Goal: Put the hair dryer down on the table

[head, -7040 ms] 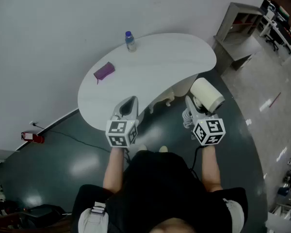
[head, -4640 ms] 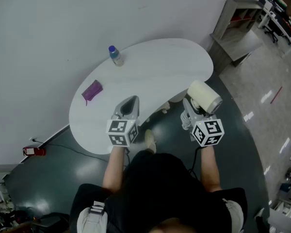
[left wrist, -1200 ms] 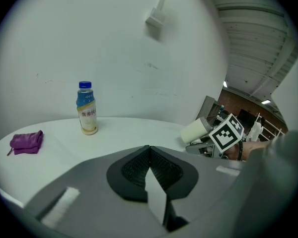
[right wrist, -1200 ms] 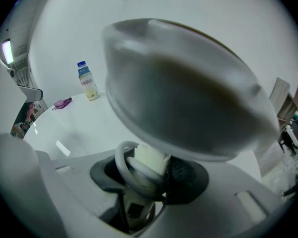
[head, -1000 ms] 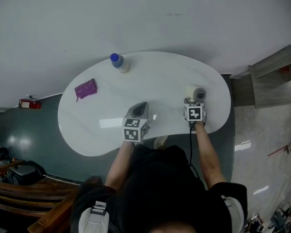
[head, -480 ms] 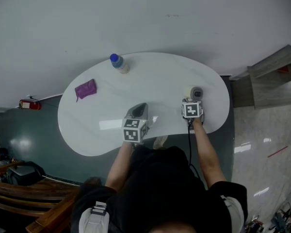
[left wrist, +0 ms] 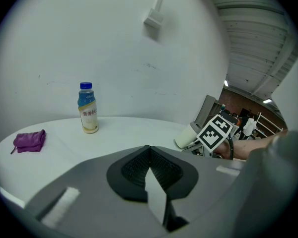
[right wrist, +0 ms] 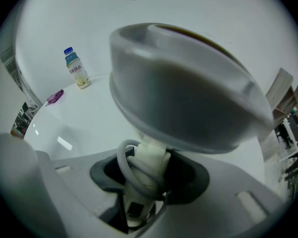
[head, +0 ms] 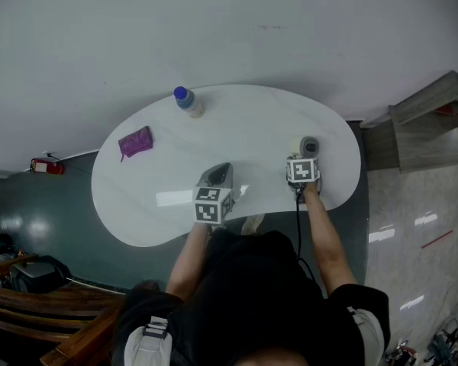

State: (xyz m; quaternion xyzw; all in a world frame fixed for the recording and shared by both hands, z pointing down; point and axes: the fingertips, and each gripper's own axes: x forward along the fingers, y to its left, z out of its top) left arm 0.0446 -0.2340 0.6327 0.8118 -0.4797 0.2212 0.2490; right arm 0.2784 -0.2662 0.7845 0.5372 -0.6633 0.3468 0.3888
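Hair dryer (head: pixel 308 144) pinched by fingers of right gripper (head: pixel 302 158) over table (head: pixel 248 117); left gripper (head: pixel 222 168) fingers pressed together; bottle (head: pixel 188 101), purple cloth (head: pixel 135 141) well apart

hair dryer (head: pixel 308 145) handle hidden beneath right tongs (head: pixel 304 159) in head view, bottle (left wrist: pixel 88 108) print unreadable

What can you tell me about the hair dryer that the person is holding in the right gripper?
The hair dryer looks like cream-white plastic, with a wide round barrel and a slim handle below. Its pale cord is looped around the handle. The right gripper has its jaws shut on that wrapped handle. In the head view it is over the right end of the white table; whether it touches the top cannot be told.
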